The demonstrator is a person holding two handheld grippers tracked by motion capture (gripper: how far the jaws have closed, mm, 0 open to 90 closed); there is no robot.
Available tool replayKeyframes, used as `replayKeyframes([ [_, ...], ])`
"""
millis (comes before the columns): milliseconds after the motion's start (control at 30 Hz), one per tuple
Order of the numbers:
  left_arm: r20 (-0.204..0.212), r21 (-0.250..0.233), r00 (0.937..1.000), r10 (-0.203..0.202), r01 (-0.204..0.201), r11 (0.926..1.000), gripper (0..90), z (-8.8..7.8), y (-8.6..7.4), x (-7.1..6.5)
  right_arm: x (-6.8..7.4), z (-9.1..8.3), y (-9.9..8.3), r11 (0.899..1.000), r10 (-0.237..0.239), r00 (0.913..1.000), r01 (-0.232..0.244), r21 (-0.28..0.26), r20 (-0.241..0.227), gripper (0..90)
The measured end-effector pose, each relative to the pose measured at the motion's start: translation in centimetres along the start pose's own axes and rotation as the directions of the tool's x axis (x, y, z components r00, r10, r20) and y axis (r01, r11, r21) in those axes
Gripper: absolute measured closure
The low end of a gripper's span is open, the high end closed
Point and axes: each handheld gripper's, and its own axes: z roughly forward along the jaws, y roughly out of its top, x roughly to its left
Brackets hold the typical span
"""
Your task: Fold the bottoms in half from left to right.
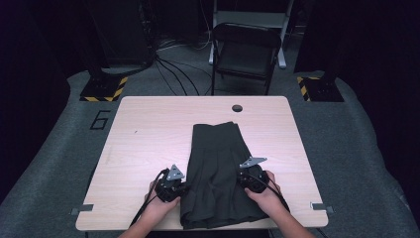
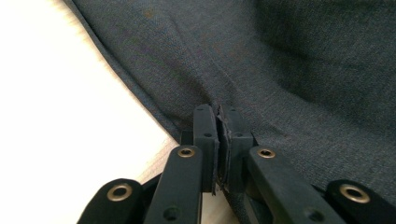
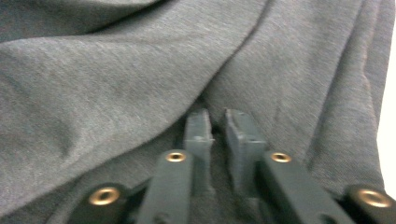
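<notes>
The dark green pleated skirt (image 1: pixel 220 173) lies flat in the lower middle of the table (image 1: pixel 148 144), its hem at the near edge, and it is not folded or lifted yet. The left gripper (image 2: pixel 217 122) has its jaws clamped on the skirt's left edge. The right gripper (image 3: pixel 215 123) pinches a fold of cloth at the right edge, so I judge the grasping done and the lifting or folding still left.

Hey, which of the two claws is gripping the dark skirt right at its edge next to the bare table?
The left claw: it pinches the skirt at its left border, beside bare table. The right claw bites a fold with cloth on both sides.
</notes>
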Motion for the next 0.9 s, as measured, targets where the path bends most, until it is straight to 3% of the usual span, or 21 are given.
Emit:
replayKeyframes([
  [33, 0.015, 0.005, 0.9996, -0.025, 0.025, 0.9997, 87.4, -0.1, -0.1, 0.1, 0.1, 0.1, 0.1, 1.0, -0.018, 0.9998, 0.018, -0.006, 0.009, 84.4],
  [133, 0.013, -0.002, 0.9988, -0.048, 0.048, 0.9989, 87.7, -0.3, -0.2, 0.6, 0.5, 0.4, 0.4, 0.999, -0.037, 0.9991, 0.037, -0.011, 0.022, 88.1],
  [267, -0.018, -0.009, 0.996, -0.088, 0.088, 0.9961, 87.7, -0.9, -0.2, 1.8, 0.5, 1.0, 1.4, 0.999, -0.046, 0.9989, 0.046, 0.003, -0.005, 88.4],
  [433, -0.052, -0.01, 0.9872, -0.15, 0.15, 0.9886, 87.7, -1.5, -0.6, 3.2, 0.7, 2.2, 2.6, 1.0, -0.003, 0.9989, 0.002, -0.018, -0.046, 88.4],
  [533, -0.036, -0.014, 0.9826, -0.182, 0.182, 0.9832, 87.6, -1.8, -0.8, 3.7, 1.0, 2.5, 2.8, 1.0, 0.01, 0.9983, -0.012, -0.024, -0.057, 88.3],
  [700, -0.026, -0.041, 0.9878, -0.154, 0.153, 0.9875, 86.5, -2.3, -0.7, 3.4, 1.1, 2.1, 2.6, 1.0, -0.003, 0.9986, 0.003, -0.016, -0.053, 80.9],
  [800, -0.018, -0.064, 0.9892, -0.146, 0.144, 0.9875, 81.7, -2.5, -0.6, 3.2, 1.2, 1.5, 2.4, 0.999, 0.015, 0.998, -0.017, -0.029, -0.061, 73.0],
  [900, 0.002, -0.1, 0.9865, -0.164, 0.163, 0.9815, 71.7, -2.8, -0.3, 3.0, 1.3, 0.6, 2.3, 0.998, 0.013, 0.9986, -0.016, -0.053, -0.051, 67.5],
])
